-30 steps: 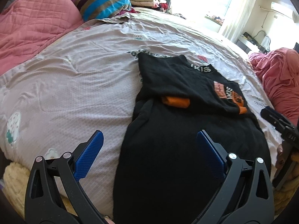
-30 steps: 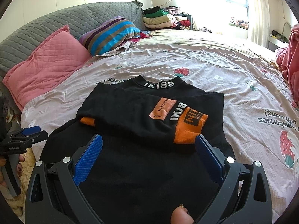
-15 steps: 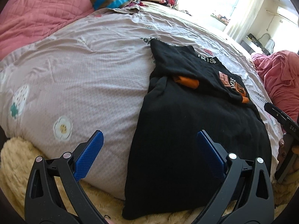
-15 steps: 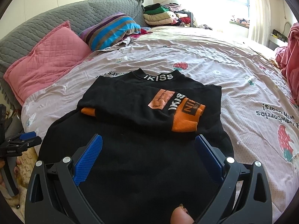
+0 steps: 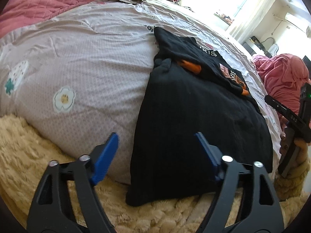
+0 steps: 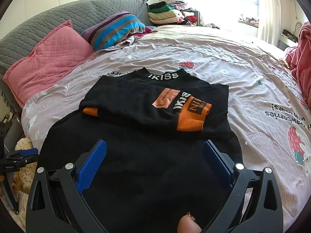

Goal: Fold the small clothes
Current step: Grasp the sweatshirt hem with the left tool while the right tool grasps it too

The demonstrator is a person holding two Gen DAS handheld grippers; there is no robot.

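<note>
With sleeves already crossed over its chest, the black sweatshirt [image 6: 155, 136] lies ahead of both spread, empty grippers, left gripper [image 5: 157, 151] and right gripper [image 6: 155, 161], which likely must next pinch its near hem.

The bed [image 6: 223, 62] is covered by a pale mauve sheet [image 5: 87, 62] printed with strawberries, flowers and lettering, wrinkled across the middle. A black sweater [image 6: 155, 116] lies flat on it, collar toward the headboard, both orange-cuffed sleeves folded across the chest, its hem reaching the near edge. At the head lie a pink quilted pillow [image 6: 50, 60] and a striped pillow [image 6: 114, 29] side by side against a grey quilted headboard [image 6: 58, 21]. A stack of folded clothes [image 6: 167, 15] sits at the far corner. A pink blanket [image 5: 281, 77] is heaped at the bed's right side.
</note>
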